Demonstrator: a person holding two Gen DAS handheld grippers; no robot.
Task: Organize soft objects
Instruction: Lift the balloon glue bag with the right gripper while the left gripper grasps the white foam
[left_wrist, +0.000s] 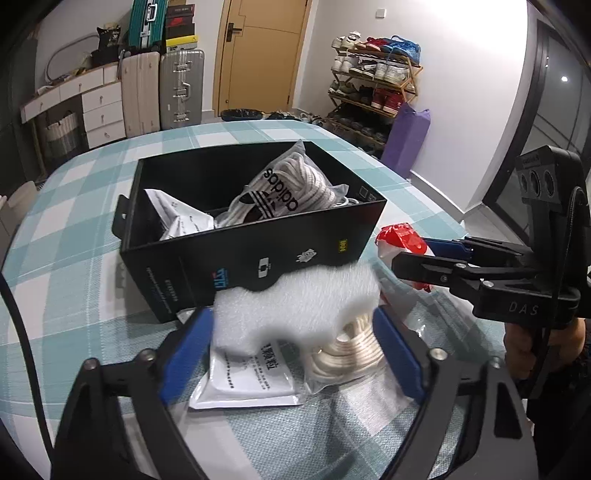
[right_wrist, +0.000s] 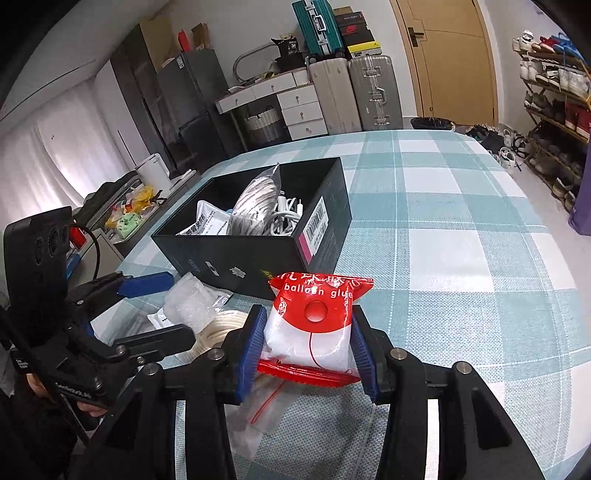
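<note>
Balloon glue packet (right_wrist: 314, 325) is sitting btwn the blue pads (right_wrist: 254, 343) of the right gripper (right_wrist: 308, 345), which is clamping it on both sides; its long axis is running away from the camera, red header w/ the label pointing toward the black box (right_wrist: 258, 236). Packet's far end is hanging just short of the box's near wall. Left gripper (left_wrist: 295, 350) is standing w/ fingers (left_wrist: 188, 350) spread wide, not gripping; white foam sheet (left_wrist: 295, 299) is lying btwn them, blurred, so contact w/ the pads is unclear. Under the foam, a white sachet (left_wrist: 251, 376) and a bagged coil of cream cord (left_wrist: 347, 350) are lying flat on the checked tablecloth (right_wrist: 461, 258), just beside the box front. Box is standing open-topped, holding an adidas bag (left_wrist: 284, 188), another sachet and white cables. Right of the box the cloth is running bare toward the table edge. Grippers are sitting near each other, apart.
</note>
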